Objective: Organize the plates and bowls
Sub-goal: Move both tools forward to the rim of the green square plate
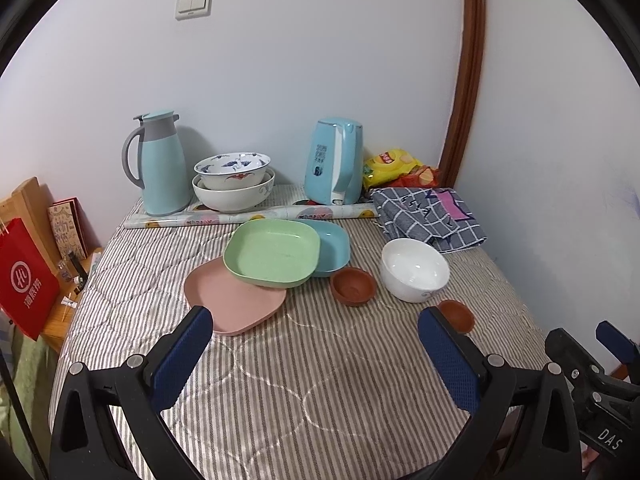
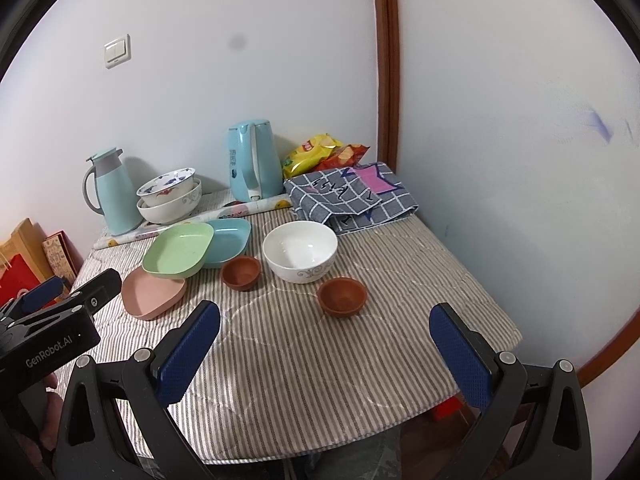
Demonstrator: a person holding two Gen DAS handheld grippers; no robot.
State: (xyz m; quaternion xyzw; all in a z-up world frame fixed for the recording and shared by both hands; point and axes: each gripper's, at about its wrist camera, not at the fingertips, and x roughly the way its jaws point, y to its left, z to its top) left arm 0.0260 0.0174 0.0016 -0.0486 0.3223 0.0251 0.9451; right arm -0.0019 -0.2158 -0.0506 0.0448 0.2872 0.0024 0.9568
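Left wrist view: left gripper (image 1: 314,334) jaws spread wide, grasping nothing, low in frame | green plate (image 1: 272,252) at centre, overlapping pink plate (image 1: 236,300) and blue plate (image 1: 330,246) | white bowl (image 1: 414,268) right of centre on striped desk (image 1: 320,380) || Right wrist view: right gripper (image 2: 324,330) jaws released, empty | brown bowl (image 2: 342,296) just above them, centre frame | second brown bowl (image 2: 241,273) touching the blue plate, left of the white bowl
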